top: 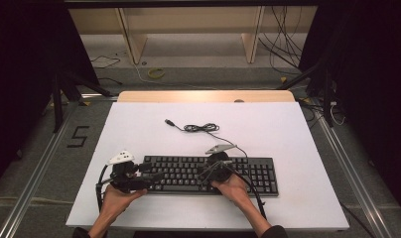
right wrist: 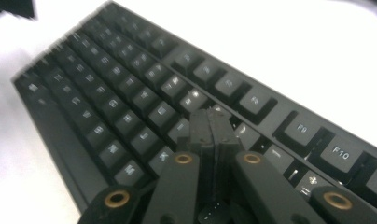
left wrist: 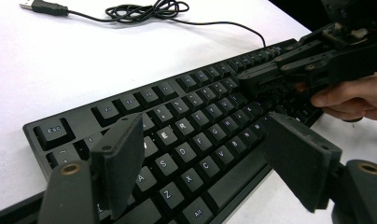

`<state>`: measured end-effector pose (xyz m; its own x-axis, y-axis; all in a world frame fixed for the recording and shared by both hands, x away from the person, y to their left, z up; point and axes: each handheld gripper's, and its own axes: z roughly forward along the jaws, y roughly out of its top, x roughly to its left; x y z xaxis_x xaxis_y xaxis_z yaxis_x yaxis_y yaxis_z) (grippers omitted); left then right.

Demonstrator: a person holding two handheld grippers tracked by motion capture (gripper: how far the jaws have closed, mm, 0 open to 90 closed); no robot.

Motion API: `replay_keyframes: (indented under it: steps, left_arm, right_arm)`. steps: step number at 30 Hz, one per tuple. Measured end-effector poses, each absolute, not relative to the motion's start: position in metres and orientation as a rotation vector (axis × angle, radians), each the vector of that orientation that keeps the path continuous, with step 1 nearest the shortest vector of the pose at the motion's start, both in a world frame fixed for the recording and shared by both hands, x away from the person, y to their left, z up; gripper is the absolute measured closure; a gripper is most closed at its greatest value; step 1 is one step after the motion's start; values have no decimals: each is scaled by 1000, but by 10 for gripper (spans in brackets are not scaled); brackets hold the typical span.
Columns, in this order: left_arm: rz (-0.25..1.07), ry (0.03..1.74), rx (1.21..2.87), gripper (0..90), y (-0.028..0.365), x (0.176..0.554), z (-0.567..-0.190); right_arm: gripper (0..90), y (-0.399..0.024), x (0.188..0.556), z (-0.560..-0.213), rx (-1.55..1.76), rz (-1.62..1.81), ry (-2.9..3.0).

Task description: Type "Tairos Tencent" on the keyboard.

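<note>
Currently keyboard [top: 211, 174] lies lengthwise across lower centre of the high view; right gripper [right wrist: 210, 122], jaws shut and empty, tips on its middle keys, left gripper [left wrist: 203, 163] wide open over its left end.
</note>
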<state>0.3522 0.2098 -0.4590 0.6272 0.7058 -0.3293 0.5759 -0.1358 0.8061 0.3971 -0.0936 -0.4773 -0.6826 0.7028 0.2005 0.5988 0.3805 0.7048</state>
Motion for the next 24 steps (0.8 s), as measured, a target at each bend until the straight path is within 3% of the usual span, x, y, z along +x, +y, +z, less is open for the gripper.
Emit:
replay_keyframes:
  steps: [7,17,24]
  left_arm:
    - [158,1042,1819,286,211,354,-460]
    - [165,1047,1824,287,211,356,-460]
    - [166,1056,1834,290,211,359,-459]
  right_arm:
    - [858,-103,390,-465,1166,1302,2460]
    - [647,-110,382,-457,1143,1379,2452]
    - [562,-112,377,-452,1133,1416,2451]
